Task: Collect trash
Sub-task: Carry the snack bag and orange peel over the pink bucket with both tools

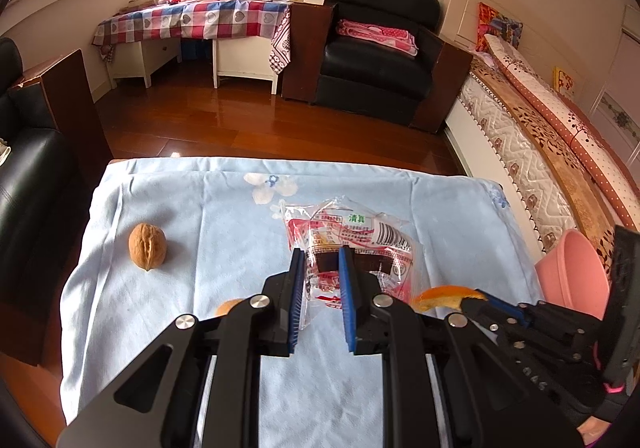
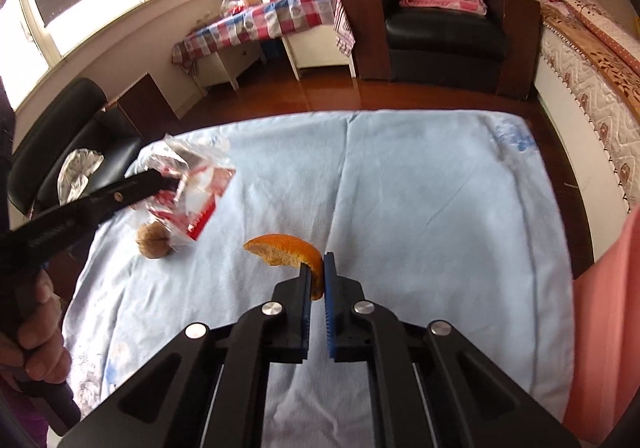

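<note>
Both hand-held grippers clamp trash, left [image 1: 320,260] wrapper [image 1: 352,244], right [image 2: 318,268] peel [image 2: 286,250], above blue tablecloth [image 2: 420,207].

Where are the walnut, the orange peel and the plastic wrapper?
walnut [image 1: 147,246]: left wrist view, middle of shell.
orange peel [image 2: 286,250]: right wrist view, pale inner side.
plastic wrapper [image 1: 360,232]: left wrist view, printed middle.
</note>
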The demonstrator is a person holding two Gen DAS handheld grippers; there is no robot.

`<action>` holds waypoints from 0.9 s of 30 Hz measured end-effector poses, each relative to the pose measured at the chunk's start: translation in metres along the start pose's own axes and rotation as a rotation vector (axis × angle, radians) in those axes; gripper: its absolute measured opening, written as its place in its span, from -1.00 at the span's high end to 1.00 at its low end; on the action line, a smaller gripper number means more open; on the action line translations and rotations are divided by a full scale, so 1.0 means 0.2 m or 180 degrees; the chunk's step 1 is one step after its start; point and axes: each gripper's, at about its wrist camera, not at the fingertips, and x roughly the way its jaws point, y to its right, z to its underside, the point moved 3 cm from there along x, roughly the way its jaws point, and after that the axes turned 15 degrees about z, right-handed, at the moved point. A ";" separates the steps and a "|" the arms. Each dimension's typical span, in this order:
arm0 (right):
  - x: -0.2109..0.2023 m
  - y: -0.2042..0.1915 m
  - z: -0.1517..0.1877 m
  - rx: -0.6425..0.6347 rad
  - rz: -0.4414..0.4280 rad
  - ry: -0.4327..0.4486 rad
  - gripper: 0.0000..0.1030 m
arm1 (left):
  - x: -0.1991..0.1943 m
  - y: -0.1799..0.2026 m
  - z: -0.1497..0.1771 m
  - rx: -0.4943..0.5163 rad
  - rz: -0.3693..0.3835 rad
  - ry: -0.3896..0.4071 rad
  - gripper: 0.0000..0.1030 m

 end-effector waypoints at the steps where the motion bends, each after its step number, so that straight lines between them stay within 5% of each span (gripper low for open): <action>1: -0.03 0.02 0.00 0.0020 -0.0009 0.0021 0.90 | -0.01 0.01 0.00 0.0004 0.0011 0.0001 0.68; 27: -0.49 0.64 0.27 0.0733 0.0454 0.0251 0.89 | 0.07 0.59 0.19 0.0465 0.0324 -0.0188 0.68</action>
